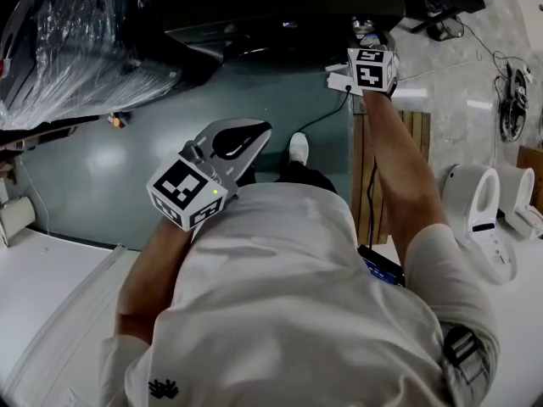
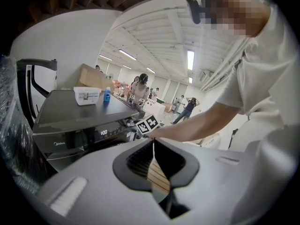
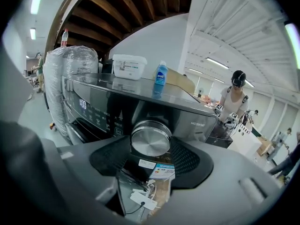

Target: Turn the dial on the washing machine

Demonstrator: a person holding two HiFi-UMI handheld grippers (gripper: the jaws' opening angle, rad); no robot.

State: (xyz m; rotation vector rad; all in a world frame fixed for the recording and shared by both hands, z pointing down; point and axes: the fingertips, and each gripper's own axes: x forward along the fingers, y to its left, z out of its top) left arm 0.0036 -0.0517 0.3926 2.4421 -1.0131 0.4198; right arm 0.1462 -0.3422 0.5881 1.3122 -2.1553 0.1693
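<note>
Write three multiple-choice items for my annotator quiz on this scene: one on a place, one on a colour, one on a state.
1. Where does the blue bottle stand?
A: inside a drawer. B: on top of the washing machine, near the white box. C: on a chair.

2. What colour is the dial?
A: red. B: yellow. C: silver.

3. How are the left tongs?
A: shut, empty. B: wide open. C: shut on a cloth.

Answers:
1 B, the right gripper view shows it on the machine's top.
2 C, its brushed metal face shows between the open right tongs.
3 A, the left gripper view shows them closed together with nothing between.
</note>
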